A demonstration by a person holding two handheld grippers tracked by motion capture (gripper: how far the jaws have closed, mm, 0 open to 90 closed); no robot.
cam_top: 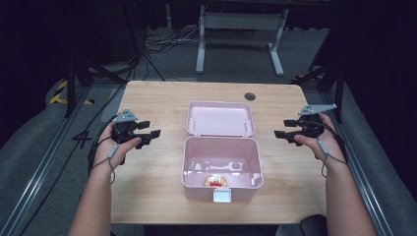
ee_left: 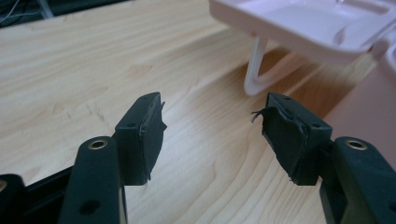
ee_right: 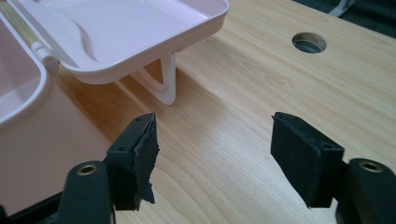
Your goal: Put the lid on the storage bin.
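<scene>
Open tool (ee_right: 212,158) beside pink box (ee_right: 116,42)

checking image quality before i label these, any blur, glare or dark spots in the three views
High view: table evenly lit, surroundings near black, slightly soft. Left gripper view: jaws sharp, pink box lid washed out by glare. Right gripper view: lid bright too, table hole slightly soft.
</scene>
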